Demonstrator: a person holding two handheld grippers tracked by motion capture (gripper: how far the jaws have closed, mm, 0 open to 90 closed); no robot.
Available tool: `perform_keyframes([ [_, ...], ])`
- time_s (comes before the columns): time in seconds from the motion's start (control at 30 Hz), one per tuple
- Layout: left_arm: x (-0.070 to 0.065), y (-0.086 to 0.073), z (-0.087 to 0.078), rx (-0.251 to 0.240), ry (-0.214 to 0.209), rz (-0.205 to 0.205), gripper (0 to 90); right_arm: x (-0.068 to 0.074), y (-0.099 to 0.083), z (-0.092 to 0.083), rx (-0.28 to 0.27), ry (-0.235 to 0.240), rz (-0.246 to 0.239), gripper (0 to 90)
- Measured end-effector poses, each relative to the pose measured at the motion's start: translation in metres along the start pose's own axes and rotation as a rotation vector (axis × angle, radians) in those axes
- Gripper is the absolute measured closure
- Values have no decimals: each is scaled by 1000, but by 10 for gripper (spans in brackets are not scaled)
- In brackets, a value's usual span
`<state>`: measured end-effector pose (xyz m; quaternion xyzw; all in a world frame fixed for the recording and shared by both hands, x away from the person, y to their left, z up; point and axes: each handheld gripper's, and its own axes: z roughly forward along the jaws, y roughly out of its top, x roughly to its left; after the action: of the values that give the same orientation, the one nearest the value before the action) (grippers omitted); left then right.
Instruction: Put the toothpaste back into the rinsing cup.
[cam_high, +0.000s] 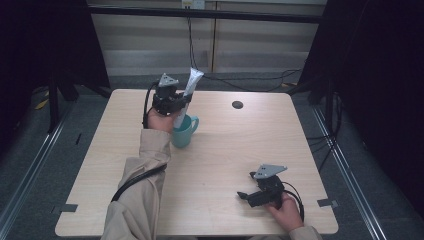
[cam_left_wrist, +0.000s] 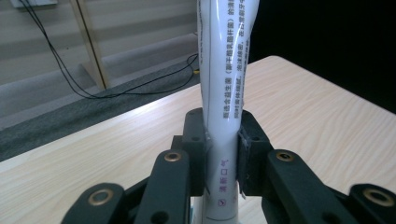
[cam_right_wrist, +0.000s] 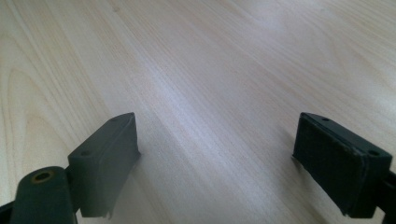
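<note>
Your left claw (cam_high: 181, 101) is clamped on the white tube (cam_high: 188, 92), holding it nearly upright with its lower end dipping into the teal mug (cam_high: 184, 133) near the middle-left of the surface (cam_high: 230, 150); this looks like the step of standing the tube in the mug. Next, lower it until the tube rests inside, then ease the jaws apart. Your right claw (cam_high: 242, 196) rests wide open and empty near the surface's front edge.

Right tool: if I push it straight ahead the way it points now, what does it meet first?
Probably nothing: the right tool, jaws open, points left across bare table. The teal mug looks well off that line, though depth is unclear.
</note>
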<state>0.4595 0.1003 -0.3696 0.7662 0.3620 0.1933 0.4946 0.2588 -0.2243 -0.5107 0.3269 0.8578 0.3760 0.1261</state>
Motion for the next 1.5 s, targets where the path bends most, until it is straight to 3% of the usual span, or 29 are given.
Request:
perform_keyframes([
  [0.3,0,-17,13,5,43,-5,769,0,0,0,-1,-5,-2,129],
  [0.67,3,-41,15,27,43,-51,764,0,0,0,2,-3,3,129],
  [1.0,-1,-55,14,44,53,-45,761,0,0,0,3,-2,1,129],
  [1.23,-2,-60,12,52,54,-52,756,0,0,0,1,-1,-2,129],
  [1.33,-2,-62,11,80,54,-30,740,0,0,0,2,-1,-1,129],
  [1.43,-2,-63,10,69,50,-57,741,0,0,0,2,-1,-1,129],
  [1.5,-2,-63,9,78,49,-47,741,0,0,0,3,-1,-1,129],
])
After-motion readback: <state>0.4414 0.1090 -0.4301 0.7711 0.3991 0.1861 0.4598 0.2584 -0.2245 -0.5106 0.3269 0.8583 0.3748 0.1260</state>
